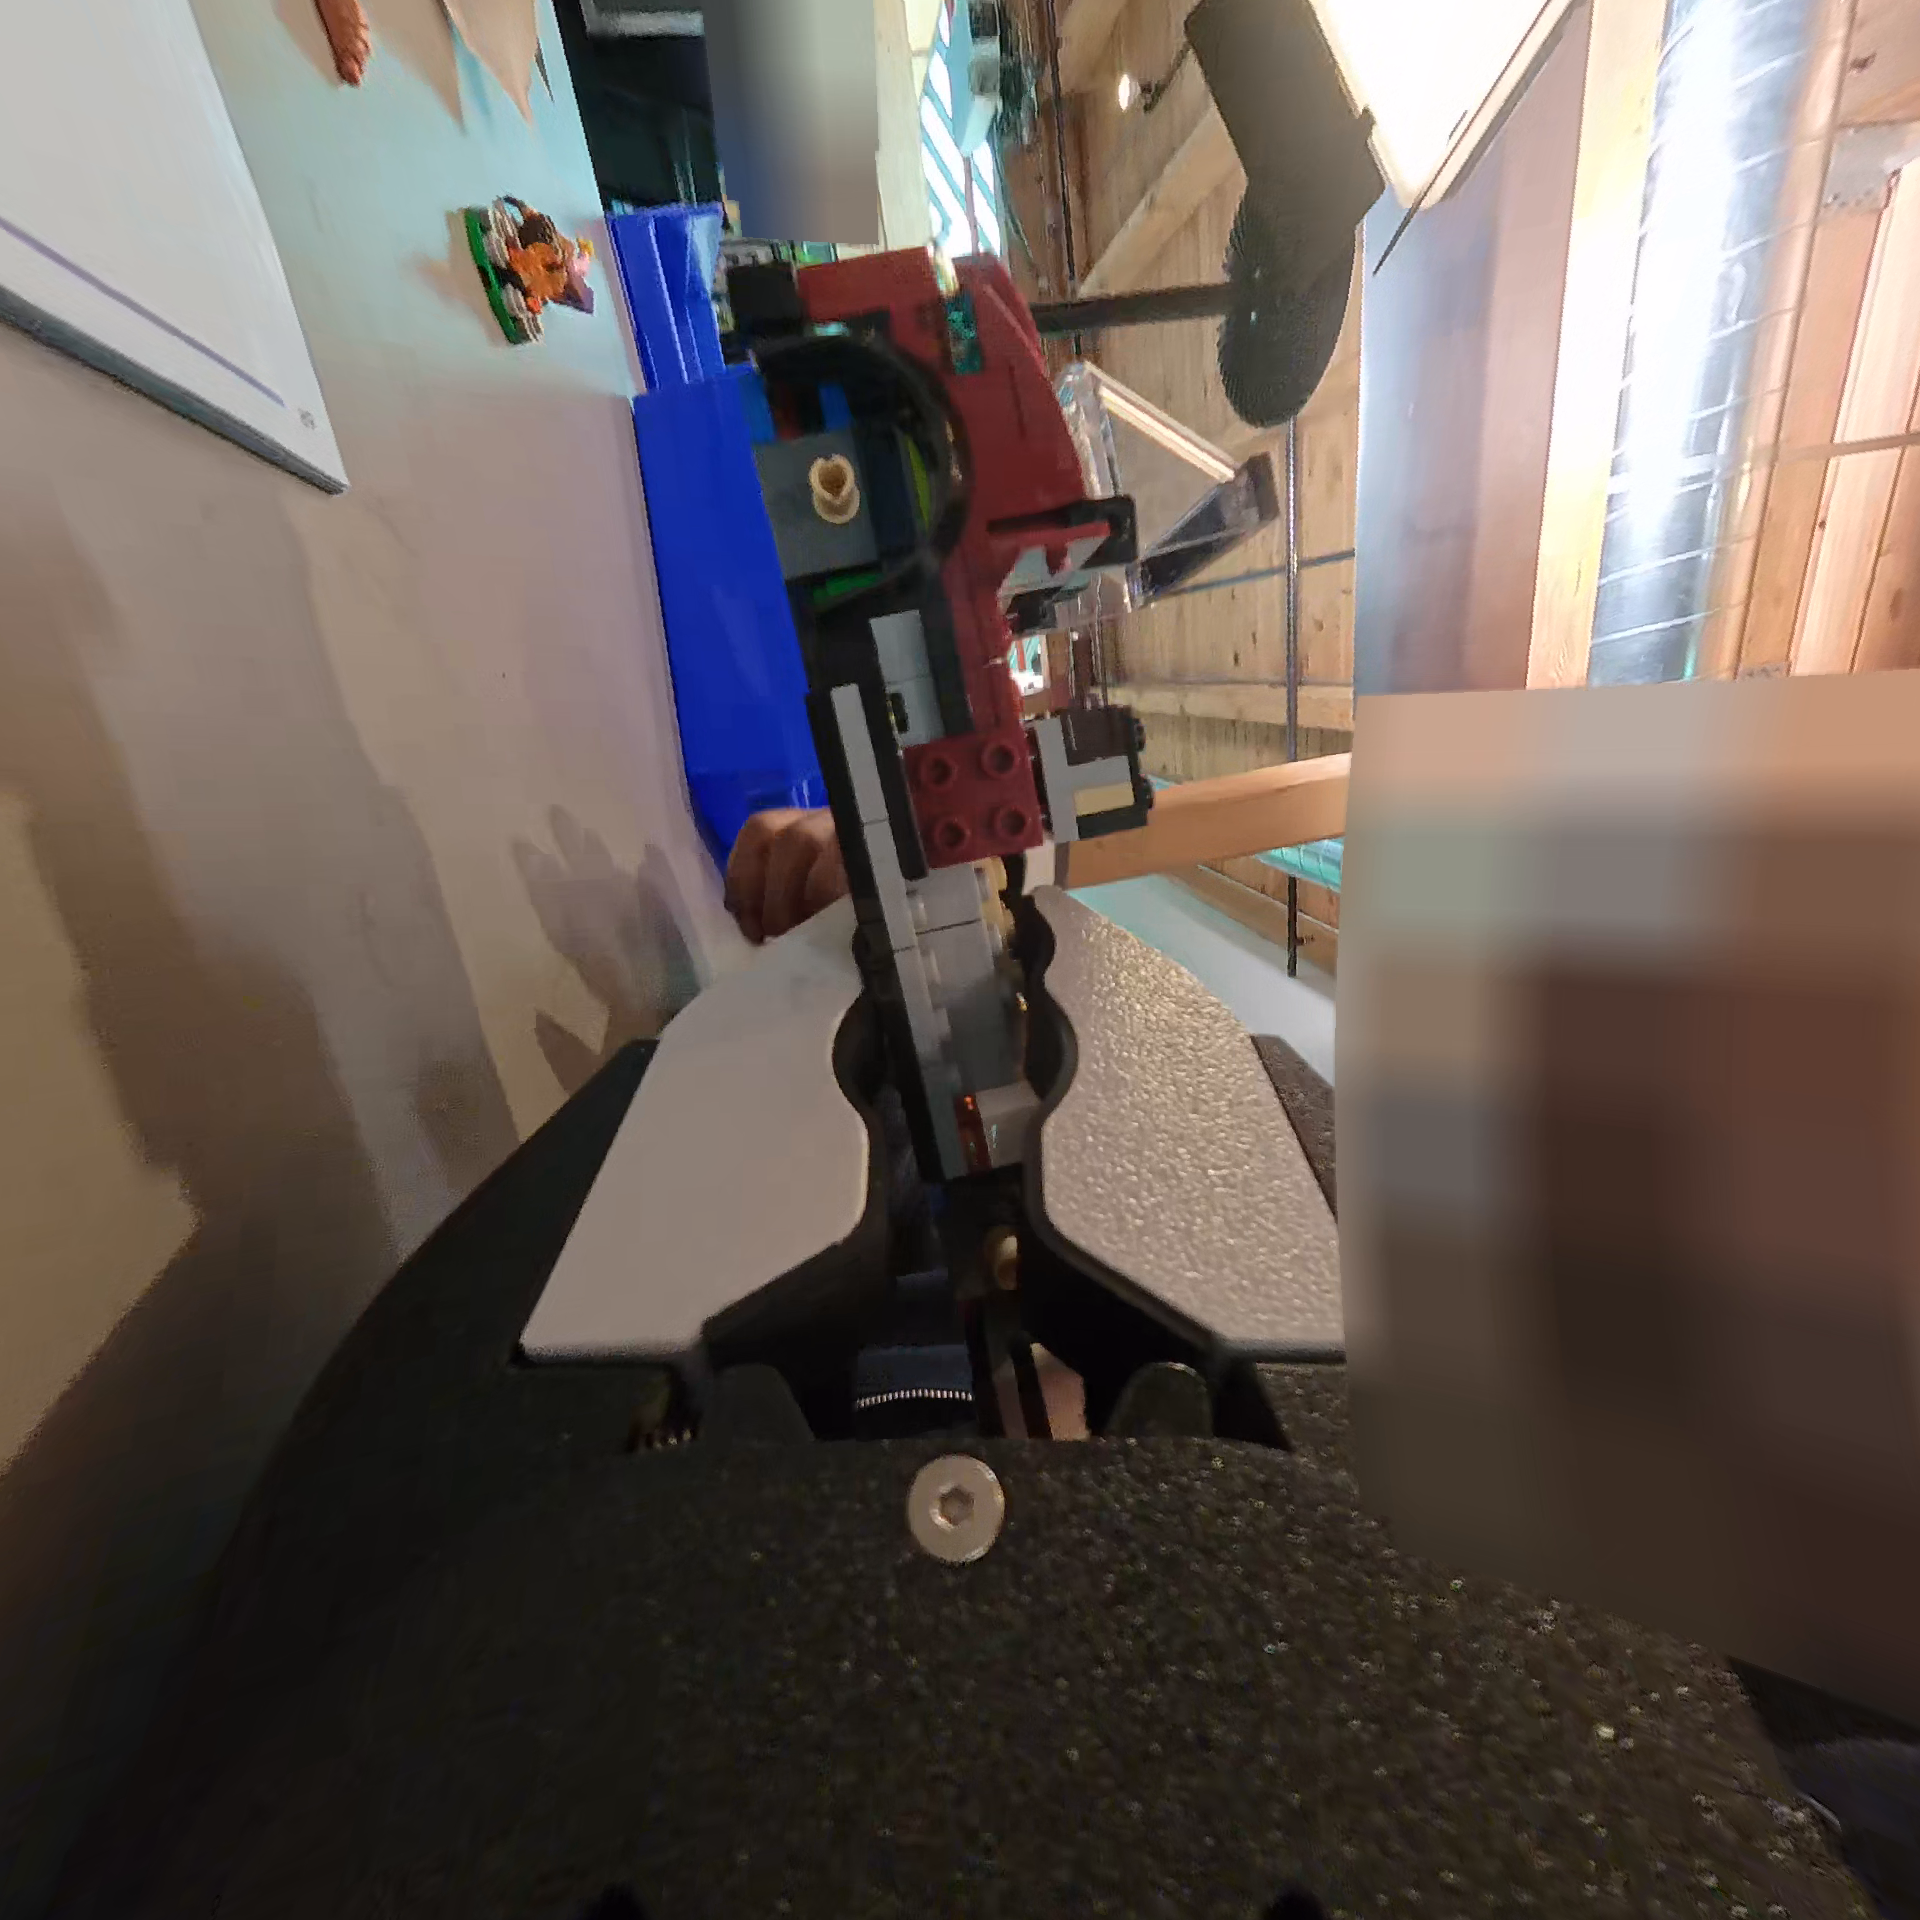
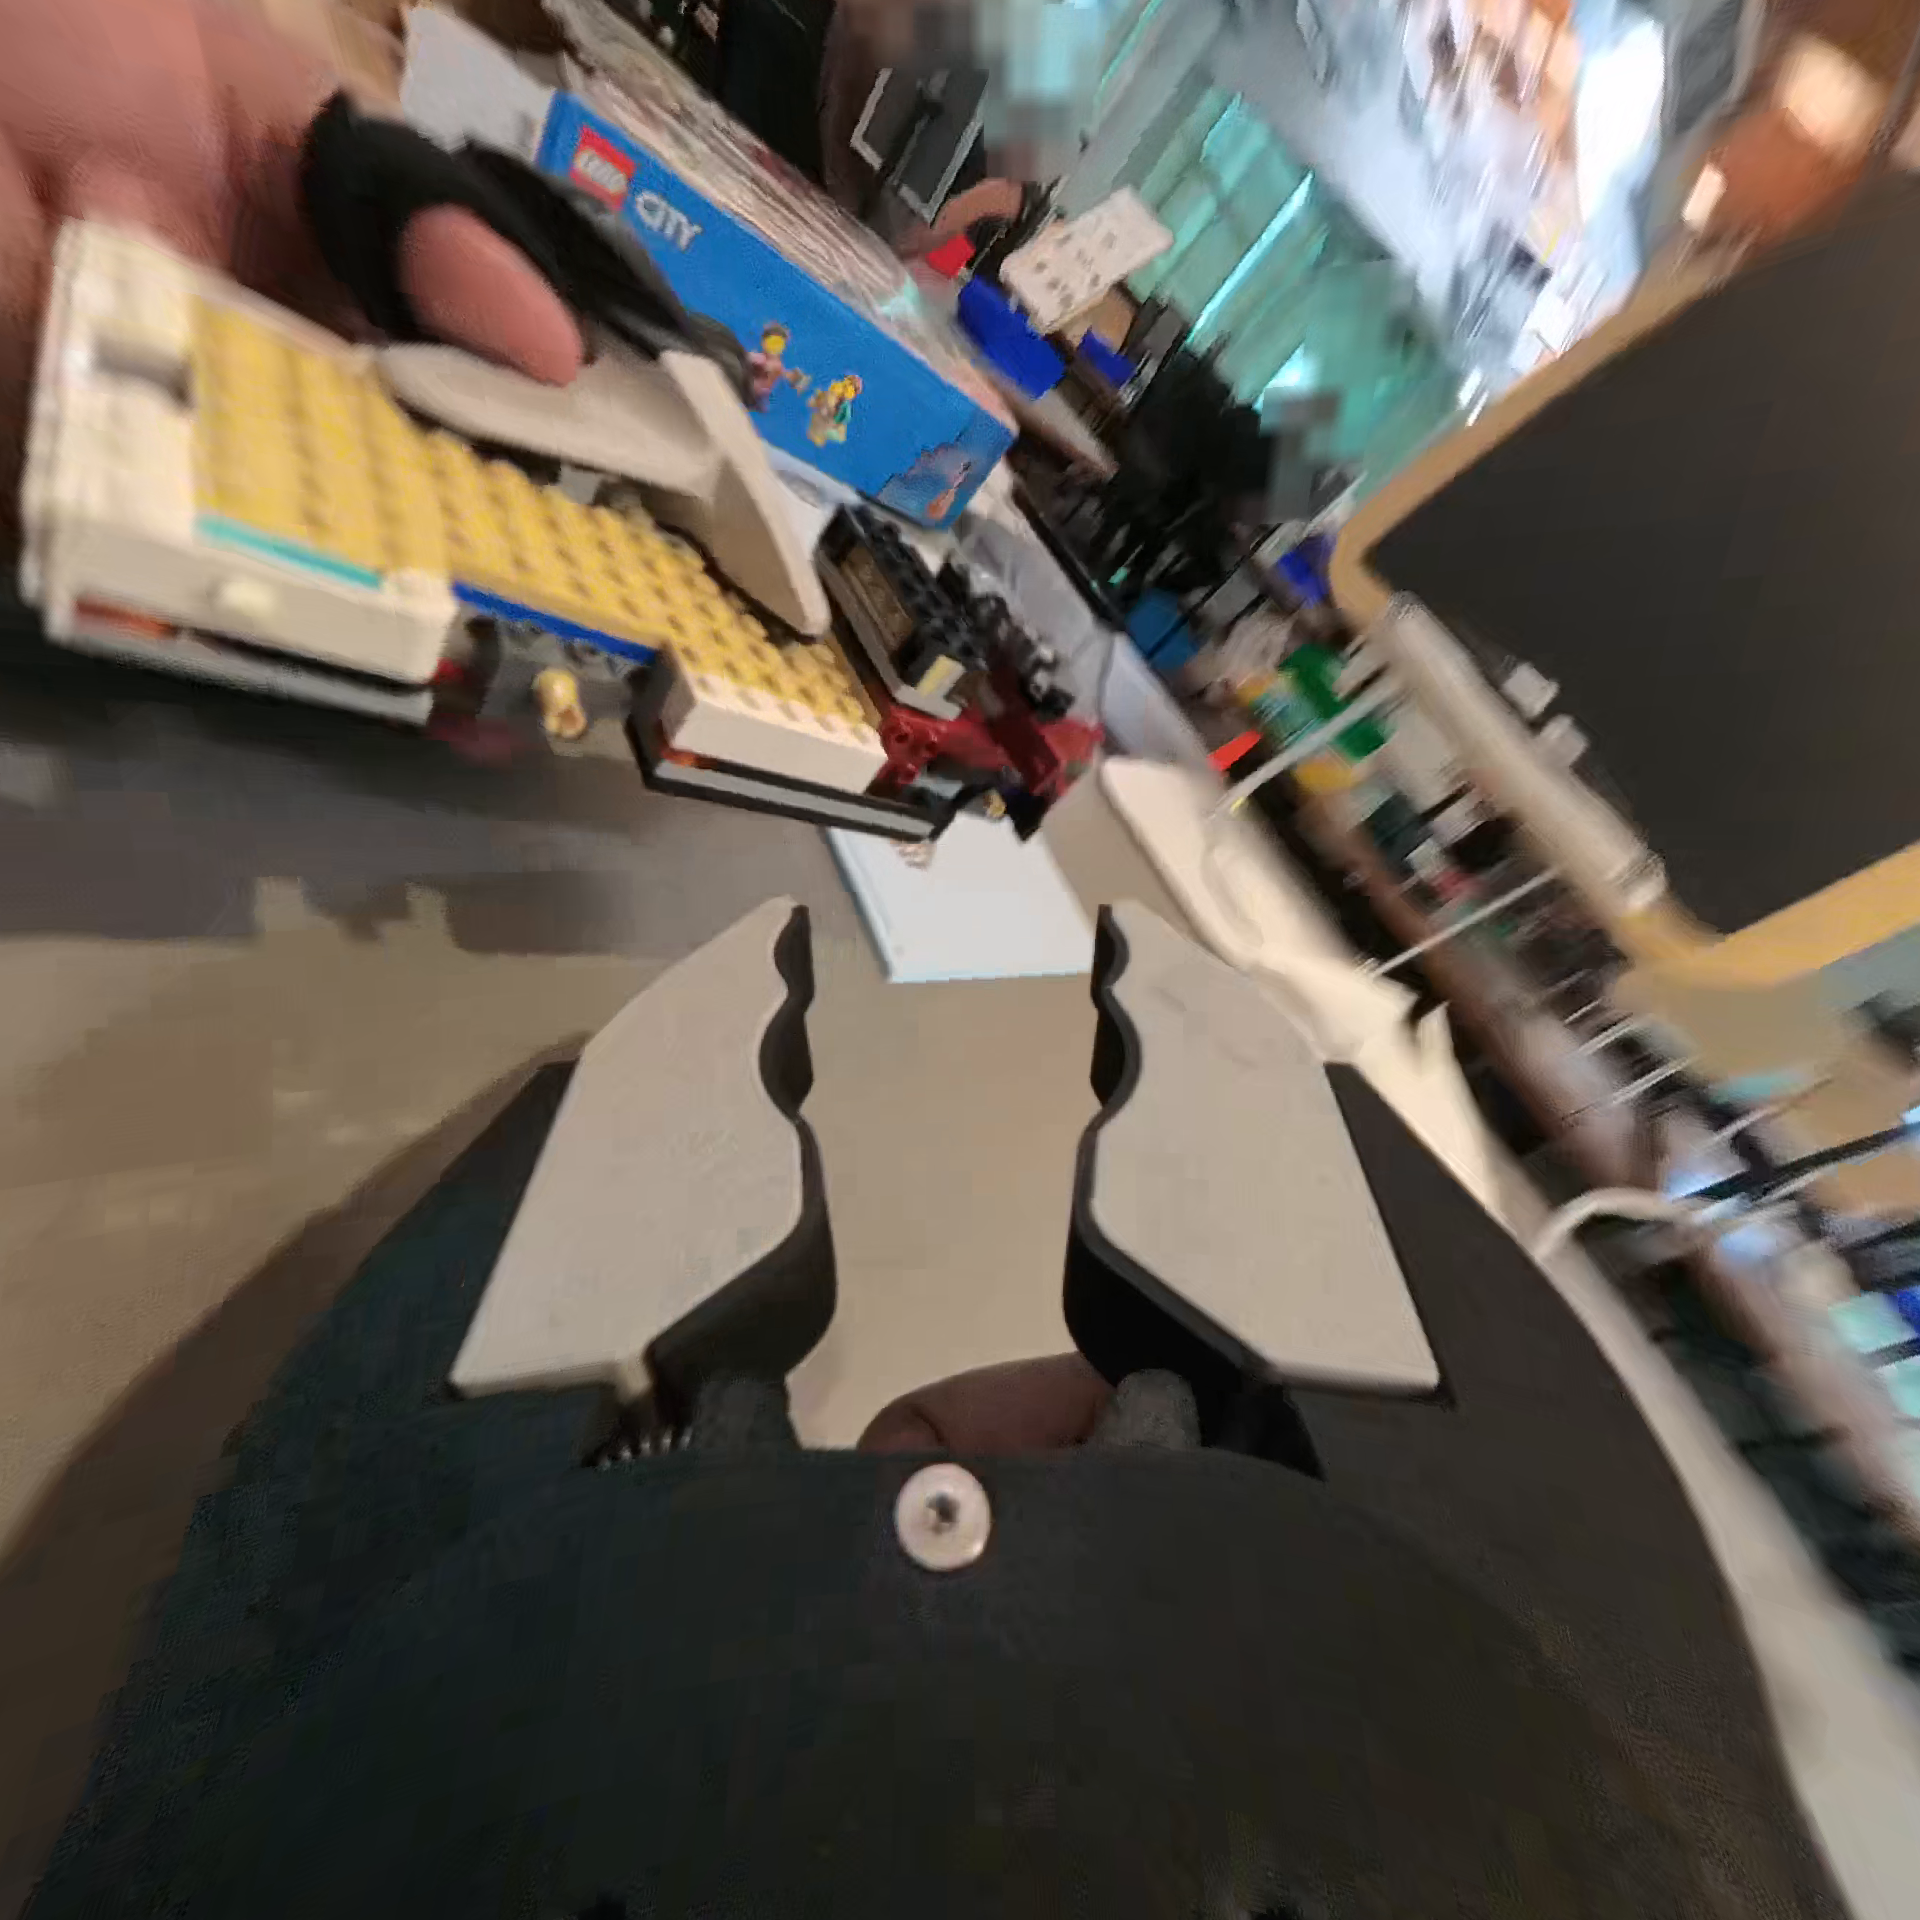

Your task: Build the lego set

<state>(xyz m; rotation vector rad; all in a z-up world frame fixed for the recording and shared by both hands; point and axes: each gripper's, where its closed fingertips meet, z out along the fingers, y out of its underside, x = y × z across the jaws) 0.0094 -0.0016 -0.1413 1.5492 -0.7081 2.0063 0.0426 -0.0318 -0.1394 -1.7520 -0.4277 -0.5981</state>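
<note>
My left gripper [image 1: 940, 914] is shut on a brick-built model [image 1: 966, 800] of dark red, grey and black pieces. The model sticks out forward past the fingertips, and both pads press on its grey and black lower part. In the right wrist view the same model [image 2: 582, 561] shows its yellow and white studded top, held in the air by the left gripper's grey finger [image 2: 707, 457] with a person's hand [image 2: 478, 291] behind it. My right gripper [image 2: 945, 925] is open and empty. It hovers over the table, below and to the right of the model, apart from it.
A blue toy box [image 2: 790, 343] lies behind the model. A white booklet [image 2: 966, 914] lies on the table beyond my right fingertips. Cluttered shelves [image 2: 1455, 831] run along the right. In the left wrist view there are blue bins [image 1: 707, 582], a small brick figure [image 1: 530, 265] and a white board [image 1: 135, 260]. The tips of one gripper are about 5 cm away from the tips of the other.
</note>
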